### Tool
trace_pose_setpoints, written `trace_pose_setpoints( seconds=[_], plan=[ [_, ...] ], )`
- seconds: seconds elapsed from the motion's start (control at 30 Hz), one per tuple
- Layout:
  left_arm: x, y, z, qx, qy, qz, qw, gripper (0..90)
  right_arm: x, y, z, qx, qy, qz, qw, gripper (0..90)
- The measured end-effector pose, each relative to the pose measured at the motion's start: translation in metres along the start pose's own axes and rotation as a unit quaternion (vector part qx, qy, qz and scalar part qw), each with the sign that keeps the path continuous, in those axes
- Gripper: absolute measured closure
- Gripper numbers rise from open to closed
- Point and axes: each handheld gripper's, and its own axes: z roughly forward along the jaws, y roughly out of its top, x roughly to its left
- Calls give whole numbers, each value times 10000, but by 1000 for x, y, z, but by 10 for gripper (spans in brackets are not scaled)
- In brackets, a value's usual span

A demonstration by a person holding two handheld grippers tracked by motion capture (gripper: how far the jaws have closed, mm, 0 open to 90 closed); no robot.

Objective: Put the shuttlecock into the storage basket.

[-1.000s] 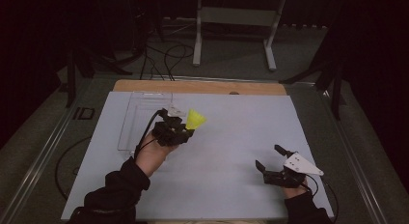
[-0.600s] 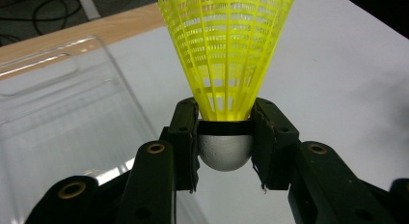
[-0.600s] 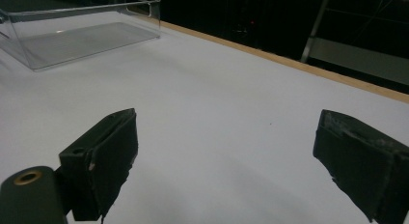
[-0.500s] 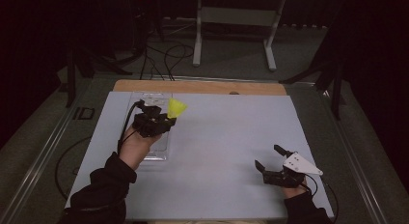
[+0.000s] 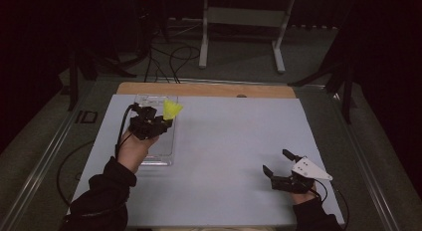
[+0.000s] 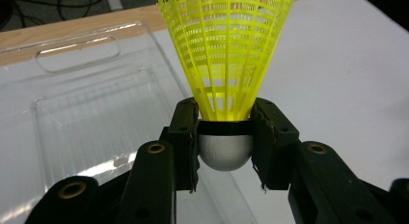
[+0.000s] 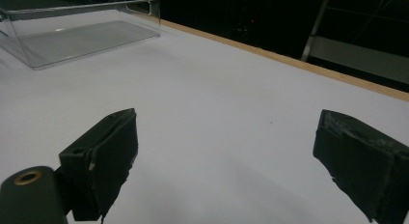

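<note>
I am clamping my left gripper (image 6: 225,142) on the yellow shuttlecock (image 6: 224,55) at its rounded cork base, over the clear tray (image 5: 152,159). It looks featherlight with a flimsy mesh skirt, so the firm base is the safer hold. My right gripper (image 5: 278,166) is resting well away from the tray, jaws wide apart.

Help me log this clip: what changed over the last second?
The left gripper, shut on the yellow shuttlecock, carried it leftward and away from the person, to above the clear plastic tray. The right gripper stayed open and resting on the white table; the tray did not move.
</note>
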Motion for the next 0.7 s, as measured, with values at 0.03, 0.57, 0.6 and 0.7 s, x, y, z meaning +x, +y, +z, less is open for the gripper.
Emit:
trace_pose_setpoints(
  seconds=[0.03,0.57,0.6,0.7],
  plan=[
    [1,-2,2,0,30,-29,10000,651,0,0,0,-2,1,-1,10000,84],
    [18,-14,29,309,289,-386,9984,651,0,0,0,12,7,-14,10000,85],
    [19,-14,30,339,283,-400,9982,651,0,0,0,13,4,-12,10000,85],
    [20,-16,35,433,303,-423,9977,651,0,0,0,13,9,-12,10000,84]
  ],
)
